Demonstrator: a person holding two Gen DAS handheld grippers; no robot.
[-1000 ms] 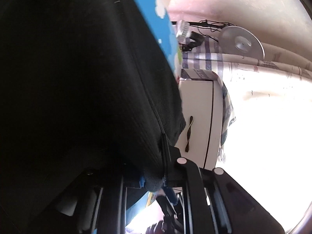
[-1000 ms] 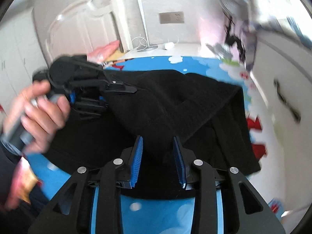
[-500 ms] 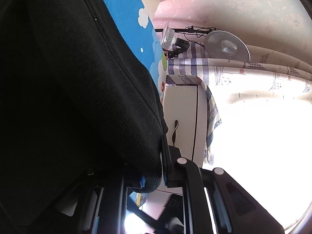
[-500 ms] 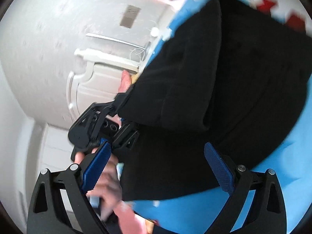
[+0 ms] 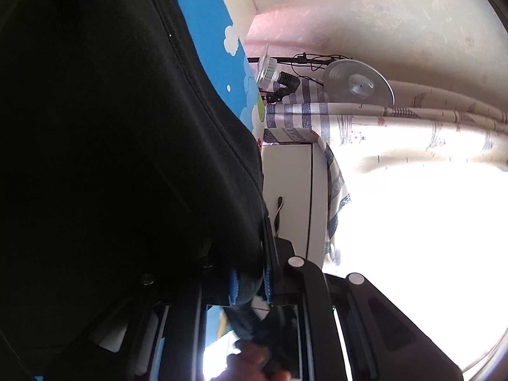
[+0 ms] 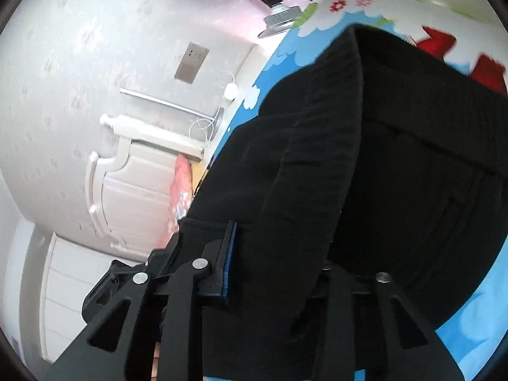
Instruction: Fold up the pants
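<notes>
Two grippers were at work on one garment, and both sat nearest the lenses. The left gripper (image 5: 249, 287) had its blue pads pinched nearly together on a thick rolled edge of the black pants (image 5: 111, 146), which filled that view from 6 round to 11 o'clock. The right gripper (image 6: 276, 270) showed one blue pad at about 8 o'clock against the cloth; its other finger was buried under a ribbed fold, so I could not tell whether it had closed on the fabric or merely straddled it. Beyond the fingers, the pants (image 6: 397, 158) lay bunched in layers on the blue cartoon sheet (image 6: 470, 333). My judgement was that the fold could go wrong here: if the right side held only one layer, or nothing, lifting would let the lower layers slip and the crease skew; the left's bite on a bulky roll might also creep loose. The right view alone showed the stacked folds and the white headboard (image 6: 127, 171) at 9 o'clock; the left view alone showed the firm pinch, the white cabinet (image 5: 292, 197) at 3 o'clock, and farther off the silver fan (image 5: 358, 84) and the curtain (image 5: 412, 127).
</notes>
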